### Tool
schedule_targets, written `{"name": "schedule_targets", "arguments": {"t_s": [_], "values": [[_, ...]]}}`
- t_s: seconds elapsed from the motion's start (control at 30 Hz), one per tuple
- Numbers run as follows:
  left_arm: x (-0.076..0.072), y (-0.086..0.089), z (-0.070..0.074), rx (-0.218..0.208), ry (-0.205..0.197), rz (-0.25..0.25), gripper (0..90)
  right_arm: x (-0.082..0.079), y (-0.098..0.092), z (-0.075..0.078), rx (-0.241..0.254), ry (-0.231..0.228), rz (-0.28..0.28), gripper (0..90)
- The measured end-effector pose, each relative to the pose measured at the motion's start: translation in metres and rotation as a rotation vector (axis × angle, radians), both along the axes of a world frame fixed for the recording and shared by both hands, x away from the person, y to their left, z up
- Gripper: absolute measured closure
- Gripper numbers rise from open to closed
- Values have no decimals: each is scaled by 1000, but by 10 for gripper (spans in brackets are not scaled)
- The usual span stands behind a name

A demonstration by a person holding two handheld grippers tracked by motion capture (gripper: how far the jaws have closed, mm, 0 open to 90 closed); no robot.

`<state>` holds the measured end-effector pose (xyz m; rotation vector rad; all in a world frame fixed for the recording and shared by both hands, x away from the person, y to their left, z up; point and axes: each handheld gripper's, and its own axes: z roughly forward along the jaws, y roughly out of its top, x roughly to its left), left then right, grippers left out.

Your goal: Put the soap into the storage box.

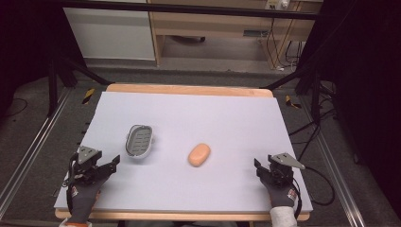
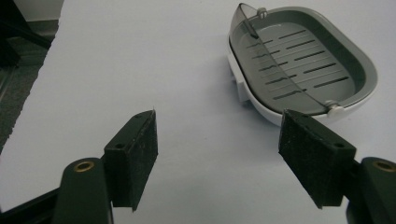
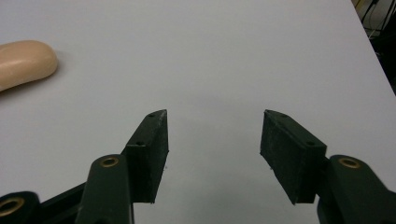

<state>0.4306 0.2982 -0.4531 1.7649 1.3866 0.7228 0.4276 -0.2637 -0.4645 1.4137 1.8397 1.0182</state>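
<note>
Soap (image 3: 23, 63) cut off by left edge, right gripper view. Dish (image 2: 299, 65) near rim hidden behind jaw, left gripper view.

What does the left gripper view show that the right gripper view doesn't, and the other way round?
Left gripper view: a grey soap dish with a slotted tray and a clear lid tipped up along one side, lying just beyond the open left tongs, plus dark floor past the table's edge.

Right gripper view: a peach bar of soap at the far left, apart from the open right tongs, and some cables in the top corner.

Both: two black jaws spread wide with nothing between them, over the same pale table cover.
</note>
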Motion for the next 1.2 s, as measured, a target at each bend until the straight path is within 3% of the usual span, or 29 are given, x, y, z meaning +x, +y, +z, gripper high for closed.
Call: {"name": "schedule_targets", "arguments": {"t_s": [0.57, 1.2], "values": [[-6, -11, 11, -2, -22, -11, 282, 0, -2, -3, -7, 17, -9, 414], [-9, -38, 23, -10, -45, -80, 266, 1, 0, -2, -16, 17, -8, 411]]}}
